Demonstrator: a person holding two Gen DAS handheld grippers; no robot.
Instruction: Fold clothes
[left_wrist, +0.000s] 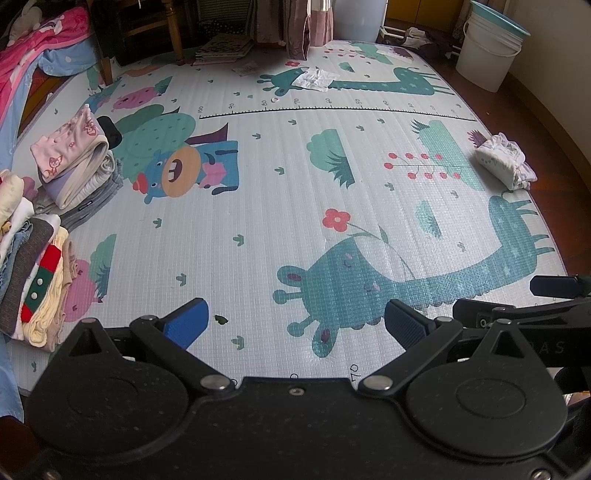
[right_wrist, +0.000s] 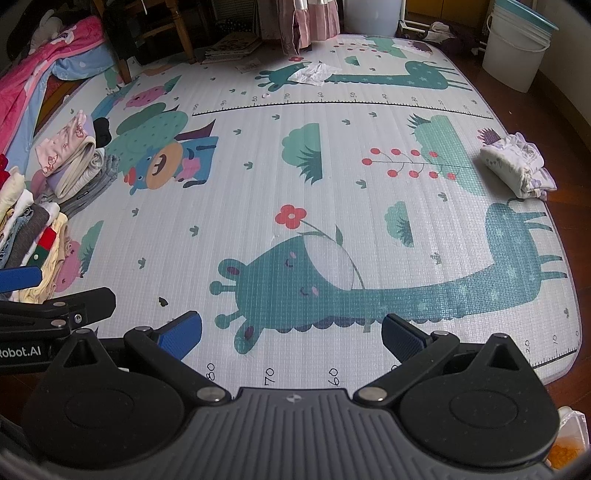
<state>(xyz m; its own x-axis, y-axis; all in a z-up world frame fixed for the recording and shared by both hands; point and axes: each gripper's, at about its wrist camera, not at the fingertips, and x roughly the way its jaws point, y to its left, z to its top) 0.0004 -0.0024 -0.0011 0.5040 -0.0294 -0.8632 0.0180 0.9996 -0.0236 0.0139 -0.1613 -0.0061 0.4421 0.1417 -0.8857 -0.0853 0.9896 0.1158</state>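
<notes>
Clothes, soft knits and cottons, sit in folded stacks (left_wrist: 40, 266) at the quilted play mat's (left_wrist: 295, 206) left edge. Left gripper (left_wrist: 295, 321) and right gripper (right_wrist: 291, 332) hover spread, holding nothing.

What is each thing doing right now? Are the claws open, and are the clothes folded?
Left claw: open, holding nothing.
Right claw: open, holding nothing.
Stack of clothes: folded, piled at the mat's left edge.
Pink patterned pile: folded, stacked behind it.
White bundle: folded or rolled, alone at the right edge.
Crumpled white cloth: unfolded, far end of the mat.
Play mat: spread flat.
White bucket: upright, off the mat.
</notes>
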